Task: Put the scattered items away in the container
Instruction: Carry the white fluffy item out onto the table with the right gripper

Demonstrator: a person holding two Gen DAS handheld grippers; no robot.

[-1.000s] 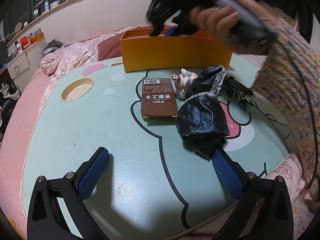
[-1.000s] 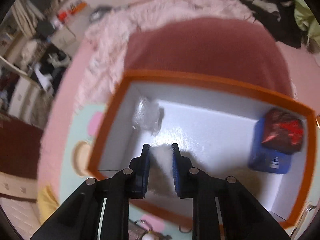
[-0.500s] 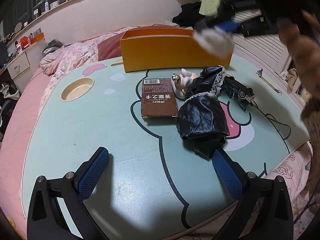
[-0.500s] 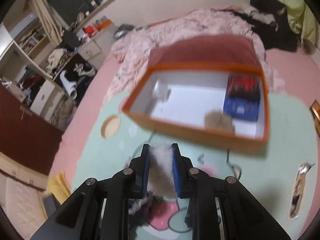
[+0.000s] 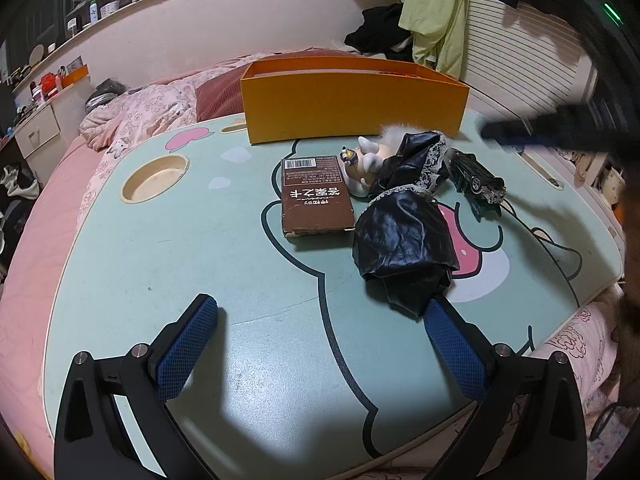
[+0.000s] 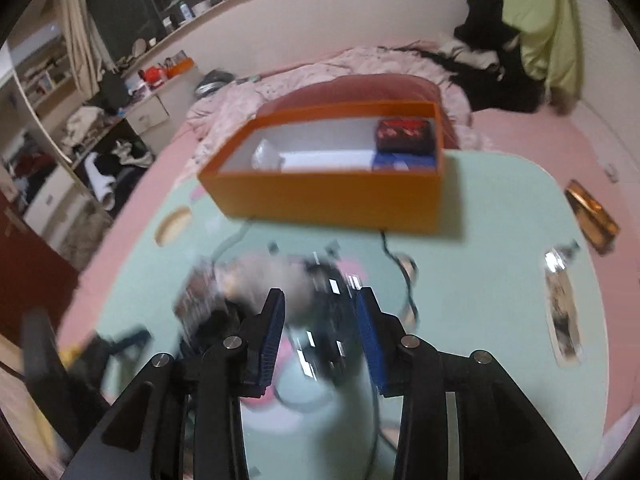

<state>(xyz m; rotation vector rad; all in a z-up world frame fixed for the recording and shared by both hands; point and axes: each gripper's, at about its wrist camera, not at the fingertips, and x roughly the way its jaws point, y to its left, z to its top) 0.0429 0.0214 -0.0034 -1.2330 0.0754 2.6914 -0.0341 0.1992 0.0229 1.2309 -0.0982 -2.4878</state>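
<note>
While the left gripper (image 5: 320,316) hangs low over the near edge of the mint-green table (image 5: 168,272) with its blue-padded fingers (image 5: 188,344) spread wide and nothing between them, its right pad sits just beside the tip of a crumpled black garment (image 5: 404,240) with lace trim. Just beyond that garment lies a flat brown box (image 5: 316,200) printed with a barcode, and touching the cloth's far end is a small pale figurine (image 5: 366,160), partly covered by it, with a tuft of white fluff showing above it. To the right of the cloth rests a dark toy car (image 5: 478,180). A round recess (image 5: 154,178) is sunk into the table's left side. Seen from the right wrist, the right gripper (image 6: 320,320) hovers above this same cluster, which is blurred there; its jaws are opening, and no object is pressed between the pads. Farther back stands the orange container (image 6: 328,200), open-topped with a white inside; it already holds a blue box (image 6: 402,162) with a dark red packet (image 6: 404,134) on top at its right end and a clear crinkled item (image 6: 266,156) at its left. Behind the table lie pink bedding (image 5: 140,116) and a pile of dark clothes (image 5: 380,34).
</note>
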